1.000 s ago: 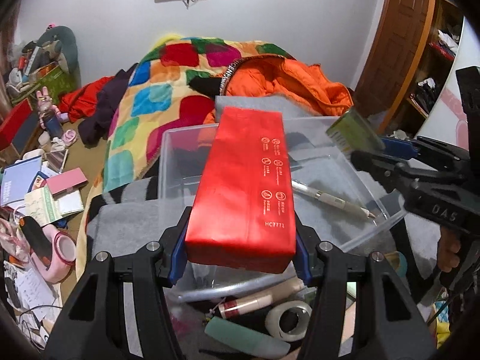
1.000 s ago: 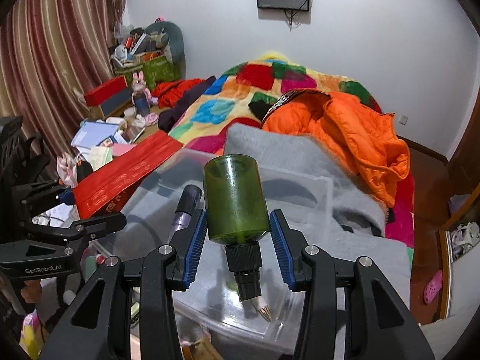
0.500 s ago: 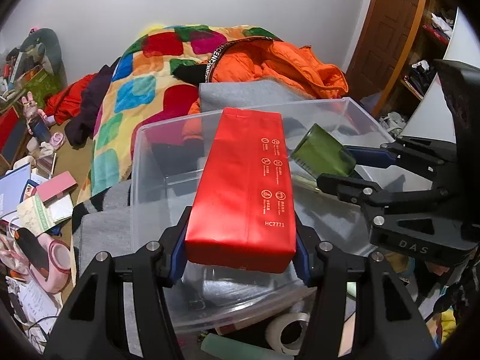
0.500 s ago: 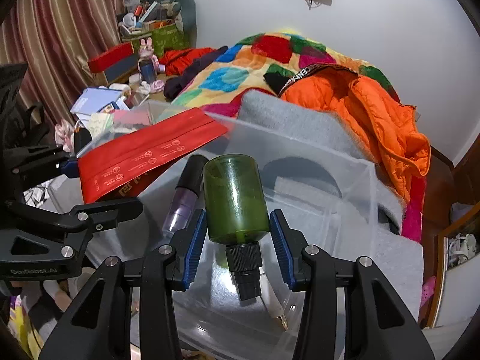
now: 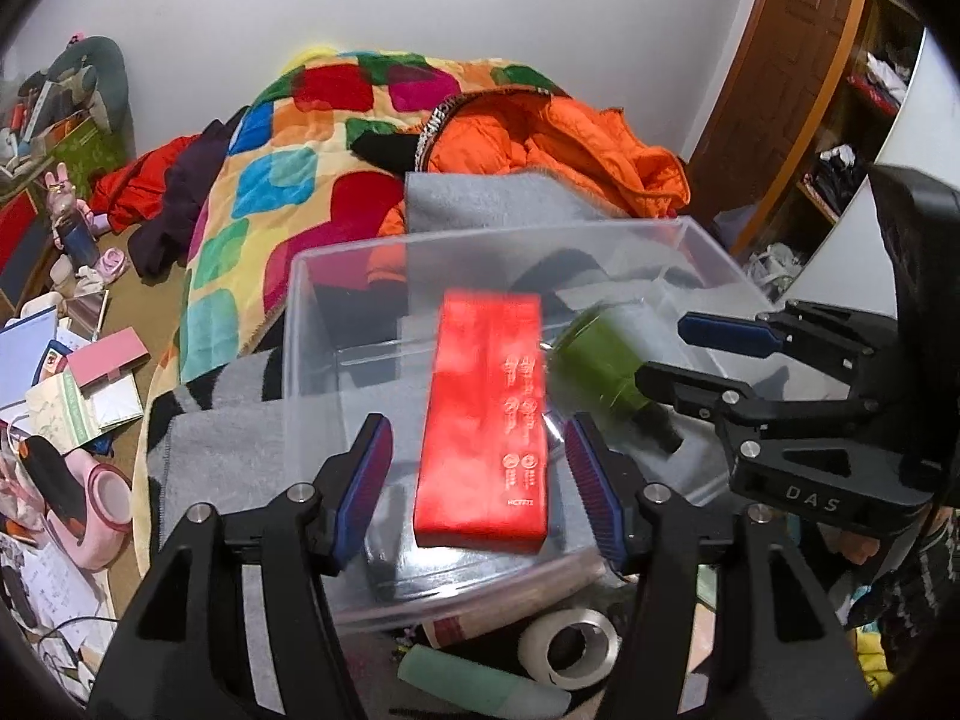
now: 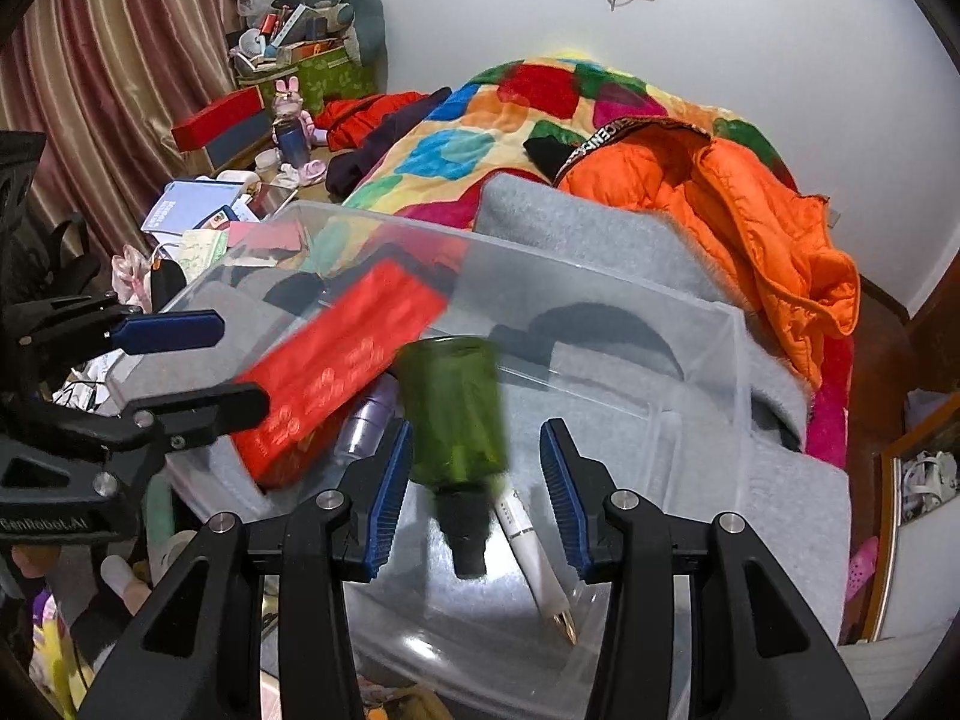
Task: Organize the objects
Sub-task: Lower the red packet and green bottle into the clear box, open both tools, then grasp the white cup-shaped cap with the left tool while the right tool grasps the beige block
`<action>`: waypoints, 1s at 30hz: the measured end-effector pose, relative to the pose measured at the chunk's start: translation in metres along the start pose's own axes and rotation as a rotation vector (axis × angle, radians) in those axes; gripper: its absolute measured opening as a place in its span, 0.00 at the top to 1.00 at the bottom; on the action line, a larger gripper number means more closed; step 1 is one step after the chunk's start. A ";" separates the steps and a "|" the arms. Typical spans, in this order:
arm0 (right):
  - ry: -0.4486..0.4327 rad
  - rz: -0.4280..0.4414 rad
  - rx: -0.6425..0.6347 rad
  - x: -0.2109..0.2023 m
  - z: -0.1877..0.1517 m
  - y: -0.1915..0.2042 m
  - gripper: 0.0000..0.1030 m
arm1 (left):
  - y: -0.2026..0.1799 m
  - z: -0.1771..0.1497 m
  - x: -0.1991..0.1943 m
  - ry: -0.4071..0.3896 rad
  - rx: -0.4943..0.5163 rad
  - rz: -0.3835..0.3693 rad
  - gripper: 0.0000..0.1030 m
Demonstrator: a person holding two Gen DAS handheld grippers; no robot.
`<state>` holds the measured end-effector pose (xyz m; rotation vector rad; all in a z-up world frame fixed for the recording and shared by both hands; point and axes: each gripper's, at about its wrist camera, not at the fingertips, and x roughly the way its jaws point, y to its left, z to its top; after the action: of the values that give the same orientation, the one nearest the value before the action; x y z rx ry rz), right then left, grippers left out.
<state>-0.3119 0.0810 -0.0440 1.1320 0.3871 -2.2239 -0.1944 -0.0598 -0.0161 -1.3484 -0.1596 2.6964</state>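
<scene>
Inside the clear bin (image 5: 312, 324), red box (image 5: 486, 414) sits at centre, blurred, w/ green bottle (image 6: 453, 408) just beside it, cap toward the near wall. White pen (image 6: 534, 564) lies by the bottle in the bin. Left gripper (image 5: 477, 480) is wide open, holding nothing; right gripper (image 6: 477, 492) likewise spread, empty. Tape roll (image 5: 570, 639) lies outside the bin's near wall.
</scene>
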 end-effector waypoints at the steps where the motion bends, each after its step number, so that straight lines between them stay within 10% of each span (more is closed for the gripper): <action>1: -0.006 -0.002 0.000 -0.003 0.000 0.001 0.59 | 0.000 0.000 -0.005 -0.011 -0.003 0.002 0.37; 13: -0.140 -0.036 0.038 -0.067 -0.014 -0.002 0.43 | 0.005 -0.018 -0.059 -0.102 -0.028 0.063 0.14; 30: -0.127 -0.049 0.119 -0.084 -0.094 -0.004 0.36 | -0.013 -0.106 -0.049 -0.003 0.008 0.091 0.13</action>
<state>-0.2172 0.1642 -0.0319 1.0442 0.2349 -2.3742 -0.0790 -0.0508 -0.0391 -1.3824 -0.0897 2.7697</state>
